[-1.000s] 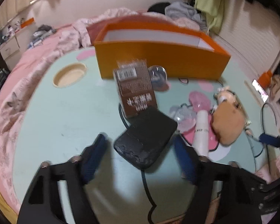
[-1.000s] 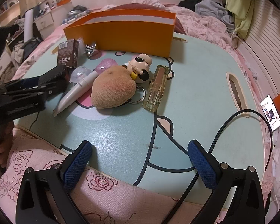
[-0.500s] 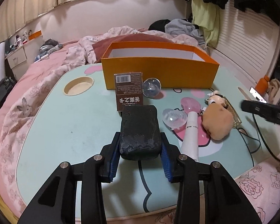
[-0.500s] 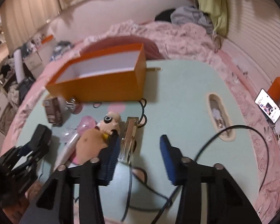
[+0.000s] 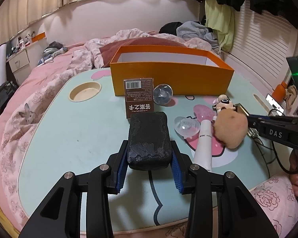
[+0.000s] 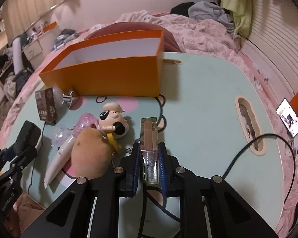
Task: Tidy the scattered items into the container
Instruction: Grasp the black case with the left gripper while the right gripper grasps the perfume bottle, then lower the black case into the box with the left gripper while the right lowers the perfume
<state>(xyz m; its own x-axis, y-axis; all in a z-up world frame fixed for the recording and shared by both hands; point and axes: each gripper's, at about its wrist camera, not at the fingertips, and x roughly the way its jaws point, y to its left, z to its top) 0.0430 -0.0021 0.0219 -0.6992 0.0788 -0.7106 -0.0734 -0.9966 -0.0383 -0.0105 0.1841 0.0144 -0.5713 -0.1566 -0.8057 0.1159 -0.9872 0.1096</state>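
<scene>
Setting: bedroom; pale green desk [image 5: 69, 138] with cartoon print, set over a pink bed [image 5: 29, 91]
Container: orange box [image 5: 172, 79], open top, white inside, at the far side of the desk; nothing visible inside
Left claw [image 5: 149, 166]: clenched on a black textured case [image 5: 149, 138], one blue pad on each long side; the case juts forward toward the box
Right claw [image 6: 149, 166]: clenched on a clear perfume bottle [image 6: 149, 138]; the bottle lies along the fingers, its far end pointing toward the box
Brown carton [image 5: 139, 97]: standing just before the box's near wall, directly beyond the black case, between it and the box
Clear ball [image 5: 162, 94]: touching or nearly touching the carton's right side, against the box wall
Tan plush [image 6: 91, 154]: just left of the right claw, beside the perfume bottle
Panda figure [image 6: 113, 123]: beyond the plush, a yellow strap trailing from it
White tube [image 6: 59, 158]: lying left of the plush, partly under it
Pink and clear shells [image 6: 73, 129]: clustered at the tube's far end
Black cable [image 6: 268, 144]: looping over the desk's right side
Phone [image 6: 288, 119]: lit, off the desk's right edge
</scene>
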